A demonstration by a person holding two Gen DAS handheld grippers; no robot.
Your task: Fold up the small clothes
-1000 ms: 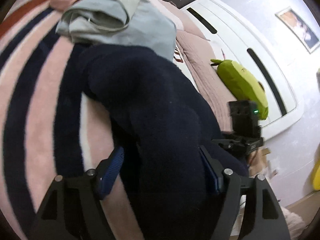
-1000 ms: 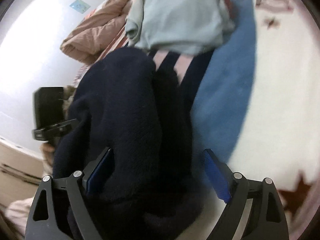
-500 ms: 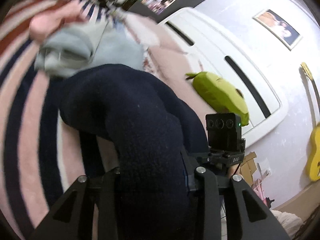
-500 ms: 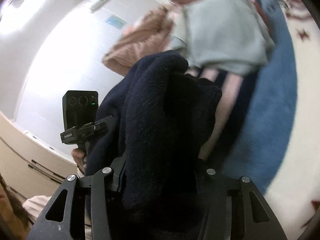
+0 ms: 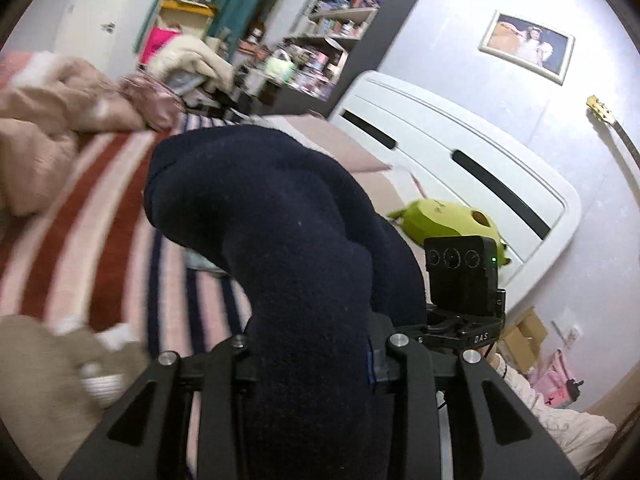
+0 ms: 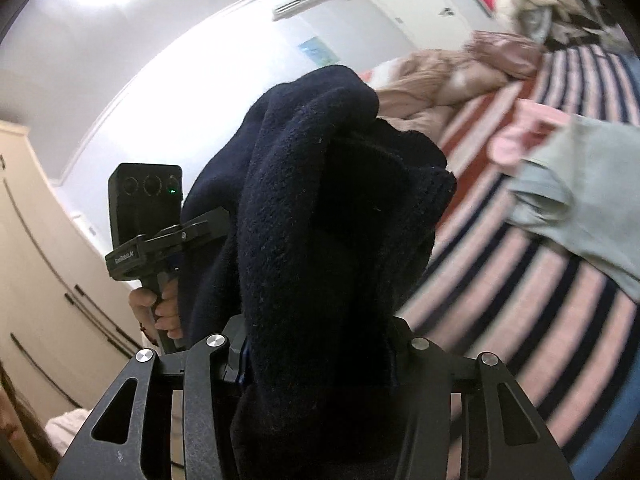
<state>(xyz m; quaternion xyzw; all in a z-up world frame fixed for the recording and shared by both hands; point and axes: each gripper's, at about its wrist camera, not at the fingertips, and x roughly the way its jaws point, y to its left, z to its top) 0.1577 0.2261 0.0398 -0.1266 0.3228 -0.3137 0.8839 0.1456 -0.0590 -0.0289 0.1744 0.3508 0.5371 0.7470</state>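
A thick navy fleece garment point(image 5: 280, 240) hangs bunched in the air above the striped blanket point(image 5: 80, 248). My left gripper point(image 5: 308, 364) is shut on one end of it; the cloth hides the fingertips. My right gripper point(image 6: 316, 360) is shut on the other end of the same navy garment point(image 6: 320, 220), which fills the middle of that view. Each gripper shows in the other's view, the right one in the left wrist view point(image 5: 460, 292) and the left one in the right wrist view point(image 6: 148, 216), close beside the cloth.
A pale grey-green garment point(image 6: 580, 200) and a pink one point(image 6: 528, 128) lie on the striped blanket point(image 6: 520, 300). A pink quilt point(image 5: 44, 120) is heaped at the far side. A green plush toy point(image 5: 440, 220) sits by the white headboard point(image 5: 480, 160). Beige cloth point(image 5: 52, 360) lies at lower left.
Both grippers closed on the navy garment and lifted it off the blanket. Both views tilted upward toward the room; the grey-green garment dropped out of the left wrist view.
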